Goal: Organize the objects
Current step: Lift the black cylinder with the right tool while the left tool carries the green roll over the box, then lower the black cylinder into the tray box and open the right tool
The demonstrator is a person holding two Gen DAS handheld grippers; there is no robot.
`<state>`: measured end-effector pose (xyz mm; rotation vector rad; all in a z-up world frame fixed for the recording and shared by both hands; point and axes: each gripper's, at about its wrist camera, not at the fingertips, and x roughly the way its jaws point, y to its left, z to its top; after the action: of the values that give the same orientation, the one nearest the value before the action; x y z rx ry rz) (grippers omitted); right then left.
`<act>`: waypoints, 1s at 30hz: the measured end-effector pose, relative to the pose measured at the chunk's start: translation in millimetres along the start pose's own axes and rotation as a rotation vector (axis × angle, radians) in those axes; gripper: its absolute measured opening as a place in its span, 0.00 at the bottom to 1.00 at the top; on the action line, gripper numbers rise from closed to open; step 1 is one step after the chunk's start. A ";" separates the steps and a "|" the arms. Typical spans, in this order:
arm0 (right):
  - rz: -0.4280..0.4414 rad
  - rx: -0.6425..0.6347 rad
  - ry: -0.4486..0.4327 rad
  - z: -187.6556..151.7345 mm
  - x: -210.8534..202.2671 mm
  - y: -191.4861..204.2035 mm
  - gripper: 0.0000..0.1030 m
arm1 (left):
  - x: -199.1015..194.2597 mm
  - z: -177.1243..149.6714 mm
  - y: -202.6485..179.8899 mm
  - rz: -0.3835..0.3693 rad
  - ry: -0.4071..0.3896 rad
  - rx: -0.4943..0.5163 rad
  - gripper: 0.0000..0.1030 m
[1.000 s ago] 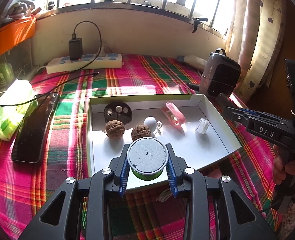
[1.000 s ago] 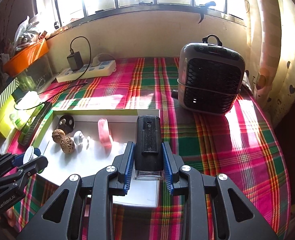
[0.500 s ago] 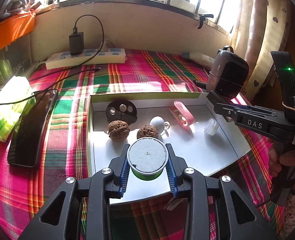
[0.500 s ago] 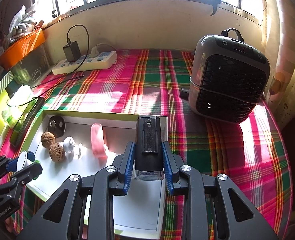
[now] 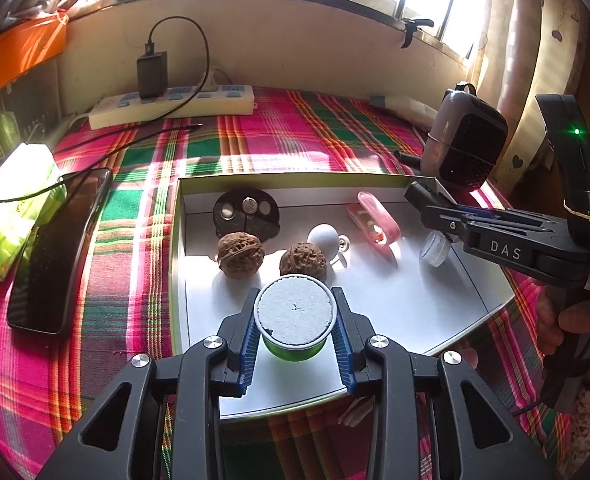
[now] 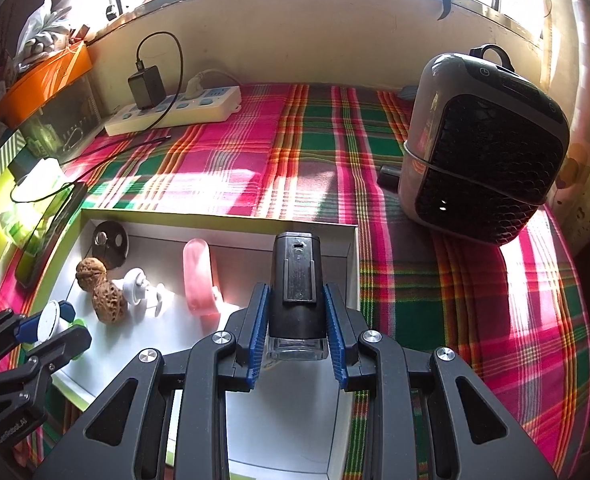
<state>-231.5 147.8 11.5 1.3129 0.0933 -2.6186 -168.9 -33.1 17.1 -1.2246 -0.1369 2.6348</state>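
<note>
Small white cap [image 5: 435, 249] partly hidden behind right gripper [image 5: 431, 204]; contents unclear.

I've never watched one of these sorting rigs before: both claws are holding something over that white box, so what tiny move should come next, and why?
Probably lower the right gripper a little and set its black device down on the bare floor of the white tray. The jaws are clamped on it right above that free spot, while the left gripper holds the green container over the tray's near edge.
</note>
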 end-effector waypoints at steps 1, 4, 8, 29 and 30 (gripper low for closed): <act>0.002 0.001 0.001 0.4 0.5 0.1 0.28 | 1.2 0.1 0.0 0.000 0.003 0.001 0.30; 0.007 0.004 0.008 0.1 3.1 0.6 0.28 | 3.8 0.2 0.5 0.008 0.006 0.002 0.30; 0.011 0.000 0.014 -0.3 6.4 2.8 0.28 | 5.7 1.6 0.4 0.013 0.005 0.007 0.30; 0.010 -0.001 0.018 -2.2 9.6 4.6 0.28 | 6.5 2.4 -0.9 0.028 0.005 0.017 0.30; 0.011 0.000 0.017 -2.2 9.6 4.5 0.28 | 6.6 2.2 -1.1 0.029 0.006 0.018 0.30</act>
<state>-234.3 142.2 2.7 1.3315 0.0889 -2.5988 -174.5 -30.3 13.9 -1.2373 -0.0945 2.6514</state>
